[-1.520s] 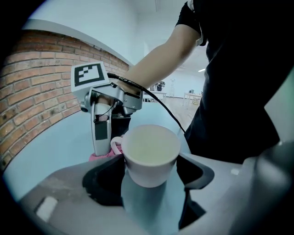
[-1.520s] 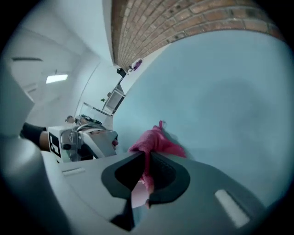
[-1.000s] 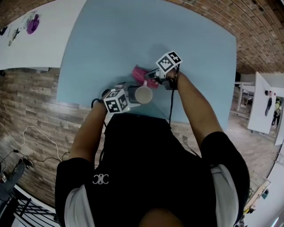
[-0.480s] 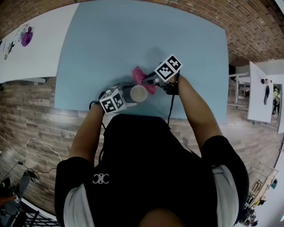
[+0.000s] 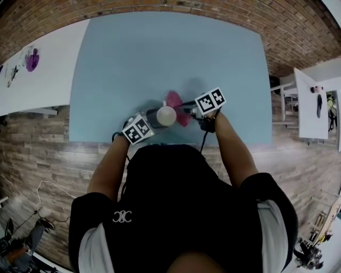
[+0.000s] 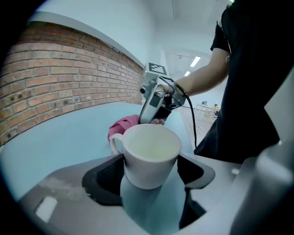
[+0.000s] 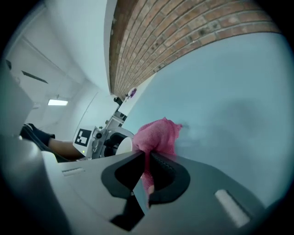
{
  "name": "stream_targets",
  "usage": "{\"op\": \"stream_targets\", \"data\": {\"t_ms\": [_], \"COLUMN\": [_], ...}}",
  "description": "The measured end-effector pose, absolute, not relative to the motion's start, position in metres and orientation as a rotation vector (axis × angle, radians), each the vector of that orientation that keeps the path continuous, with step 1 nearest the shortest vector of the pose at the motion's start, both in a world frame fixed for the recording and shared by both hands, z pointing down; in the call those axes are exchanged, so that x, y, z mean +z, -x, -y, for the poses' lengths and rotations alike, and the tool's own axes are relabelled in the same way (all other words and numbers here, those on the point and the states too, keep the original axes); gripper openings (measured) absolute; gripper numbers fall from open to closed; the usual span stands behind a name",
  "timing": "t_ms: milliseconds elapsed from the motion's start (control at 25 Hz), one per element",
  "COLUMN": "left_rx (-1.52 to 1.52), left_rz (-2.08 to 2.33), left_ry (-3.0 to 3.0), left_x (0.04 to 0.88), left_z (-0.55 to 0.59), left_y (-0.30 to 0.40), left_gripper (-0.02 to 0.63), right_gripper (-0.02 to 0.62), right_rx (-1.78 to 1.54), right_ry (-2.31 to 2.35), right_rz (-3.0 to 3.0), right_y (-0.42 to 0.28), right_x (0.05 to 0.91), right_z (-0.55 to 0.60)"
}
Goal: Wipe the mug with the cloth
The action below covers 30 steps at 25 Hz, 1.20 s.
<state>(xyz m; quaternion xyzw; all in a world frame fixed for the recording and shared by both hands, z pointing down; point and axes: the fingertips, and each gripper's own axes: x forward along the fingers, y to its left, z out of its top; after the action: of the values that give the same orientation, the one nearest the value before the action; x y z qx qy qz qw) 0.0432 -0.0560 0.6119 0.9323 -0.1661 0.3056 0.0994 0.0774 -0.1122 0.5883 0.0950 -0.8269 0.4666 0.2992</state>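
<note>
A white mug (image 6: 149,153) sits clamped between the jaws of my left gripper (image 6: 149,172), lifted above the pale blue table (image 5: 160,58), handle to the left. In the head view the mug (image 5: 166,115) shows near the table's front edge, with my left gripper (image 5: 154,120) at its left. My right gripper (image 7: 147,172) is shut on a pink cloth (image 7: 158,135), which bunches beyond the jaws. The cloth (image 5: 178,104) hangs just right of the mug and seems to touch its side, with my right gripper (image 5: 193,110) beside it. The pink cloth (image 6: 124,126) also shows behind the mug.
The blue table stands against a brick wall (image 5: 213,8). A white table (image 5: 32,64) with small purple marks lies to the left. Another white table (image 5: 311,112) is at the far right. A black cable (image 5: 203,136) trails from the right gripper.
Both grippers have shifted slightly right along the table's front edge. The cloth now sits on the mug's right side instead of behind it. The head camera has also moved.
</note>
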Motion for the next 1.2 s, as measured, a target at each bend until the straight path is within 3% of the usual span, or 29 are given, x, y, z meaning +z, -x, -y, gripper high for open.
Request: {"op": "stream_targets", "data": {"t_ms": [360,640,800,880,1200], "left_rx": [0.765,0.646,0.491,0.468,0.438], "left_rz": [0.650,0.702,0.948,1.091,1.262], "left_ry": [-2.731,-2.665,-2.556,-2.506,-2.490], "left_x": [0.606,0.596,0.583,0.579,0.555], "left_z": [0.065,0.033,0.035,0.042,0.070], "left_y": [-0.053,-0.018,0.031,0.057,0.091], "left_gripper": [0.393,0.388,0.180,0.022,0.002], "right_gripper": [0.038,0.038,0.038,0.038,0.038], "right_rx": [1.206,1.165,1.027,0.966,0.815], "right_ry": [-0.641,-0.764,-0.753,-0.763,-0.798], "right_rz": [2.412,2.403,2.368,2.376,2.351], "right_y": [-0.119,-0.131,-0.131,-0.130,-0.124], "right_x": [0.546,0.555,0.562,0.561,0.559], "right_z": [0.116,0.116,0.109,0.111,0.113]}}
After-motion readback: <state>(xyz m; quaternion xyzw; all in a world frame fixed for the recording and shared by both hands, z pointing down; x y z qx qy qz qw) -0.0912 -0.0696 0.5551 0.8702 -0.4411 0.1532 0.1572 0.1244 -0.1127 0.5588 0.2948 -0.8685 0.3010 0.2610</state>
